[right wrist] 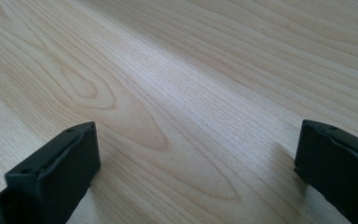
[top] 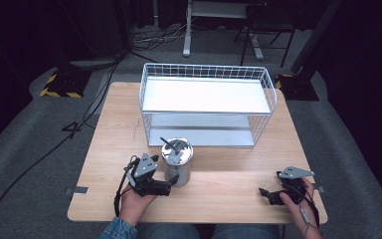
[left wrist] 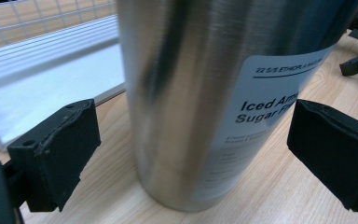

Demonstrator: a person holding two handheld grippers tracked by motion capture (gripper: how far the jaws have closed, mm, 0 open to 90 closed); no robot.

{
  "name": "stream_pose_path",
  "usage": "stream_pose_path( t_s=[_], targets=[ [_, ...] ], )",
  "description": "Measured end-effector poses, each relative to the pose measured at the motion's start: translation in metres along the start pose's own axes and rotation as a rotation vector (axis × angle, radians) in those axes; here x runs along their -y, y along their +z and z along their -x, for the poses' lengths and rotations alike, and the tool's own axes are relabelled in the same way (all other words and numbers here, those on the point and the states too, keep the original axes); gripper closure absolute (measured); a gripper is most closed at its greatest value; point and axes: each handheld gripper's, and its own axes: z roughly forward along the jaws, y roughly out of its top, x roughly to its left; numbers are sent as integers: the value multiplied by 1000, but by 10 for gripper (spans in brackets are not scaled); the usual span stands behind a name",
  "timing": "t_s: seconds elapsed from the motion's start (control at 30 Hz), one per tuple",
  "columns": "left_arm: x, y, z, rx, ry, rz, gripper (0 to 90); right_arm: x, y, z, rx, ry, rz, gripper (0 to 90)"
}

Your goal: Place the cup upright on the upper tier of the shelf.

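Your left gripper stands released, its fingers either side of the cup and clear of its steel wall. Centre the cup between them, stay low on the body, and squeeze evenly so it keeps upright. Your right gripper rests released on bare wood at 4 o'clock. The cup stands on the bench near its front, the rack at 12 o'clock. Beyond lie grey floor and cables.
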Motion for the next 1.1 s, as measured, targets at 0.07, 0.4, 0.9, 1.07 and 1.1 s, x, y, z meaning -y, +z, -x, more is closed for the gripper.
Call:
stream_pose_path(
  t_s=[0.07, 0.4, 0.9, 1.07, 1.1],
  targets=[
    [0, 2, 1, 4, 6, 2, 28, 0, 0, 0, 0, 0, 0, 0],
    [-2, 17, 4, 27, 13, 66, 23, 0, 0, 0, 11, 8, -1, 0],
    [-2, 41, 0, 39, -5, 107, 0, 0, 0, 1, 17, 13, 0, 0],
    [-1, 47, 0, 36, -9, 115, 0, 0, 0, 0, 17, 12, 0, 1],
    [0, 48, 0, 35, -7, 122, 1, 0, 0, 0, 17, 12, 0, 1]
  ],
)
